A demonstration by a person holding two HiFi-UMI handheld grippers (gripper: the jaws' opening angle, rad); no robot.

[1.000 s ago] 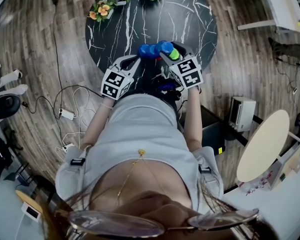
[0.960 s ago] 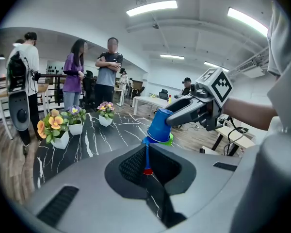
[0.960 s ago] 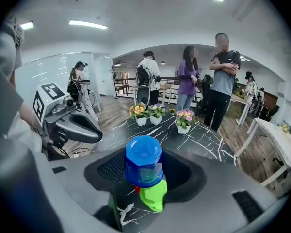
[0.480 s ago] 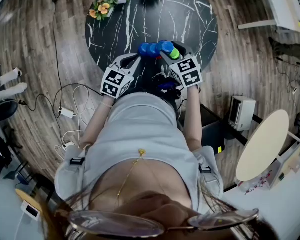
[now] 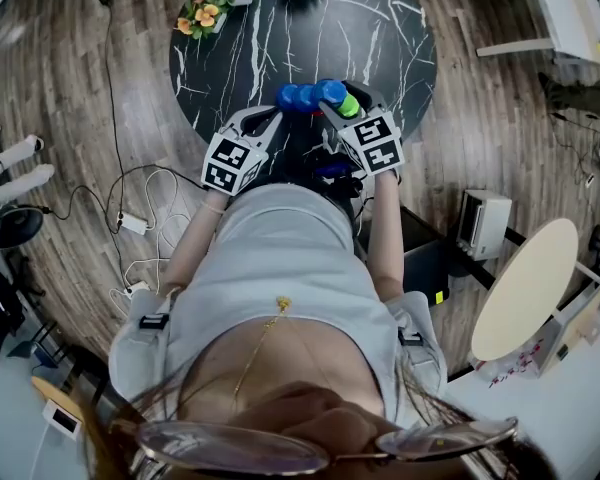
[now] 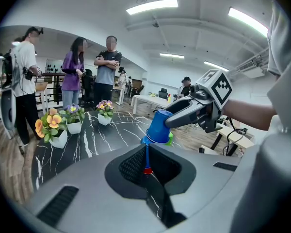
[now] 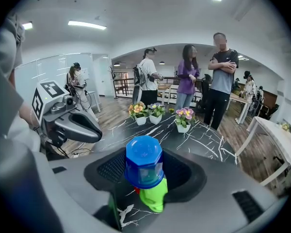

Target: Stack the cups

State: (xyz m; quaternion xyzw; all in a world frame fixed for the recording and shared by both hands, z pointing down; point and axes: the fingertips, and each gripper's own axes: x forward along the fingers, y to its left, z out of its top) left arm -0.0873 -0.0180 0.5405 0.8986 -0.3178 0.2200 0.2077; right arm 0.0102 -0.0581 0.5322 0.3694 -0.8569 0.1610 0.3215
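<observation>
An upside-down blue cup (image 7: pixel 143 159) sits between the jaws of my right gripper (image 7: pixel 144 168), which is shut on its sides. It caps a stack with a green cup (image 7: pixel 153 194) and a sliver of red below. From above, the blue cup (image 5: pixel 330 92) and green cup (image 5: pixel 349 108) lie near the front edge of the black marble table (image 5: pixel 300 28), with more blue cups just to their left. My left gripper (image 6: pixel 146 161) is shut on a thin blue cup rim beside that stack. In the head view my left gripper (image 5: pixel 277 116) and right gripper (image 5: pixel 332 106) meet at the cups.
Three small flower pots (image 5: pixel 202 18) stand along the table's far edge. Several people (image 6: pixel 106 72) stand beyond the table. Cables and a power strip (image 5: pixel 130 228) lie on the wooden floor at the left. White desks (image 5: pixel 570 8) stand at the right.
</observation>
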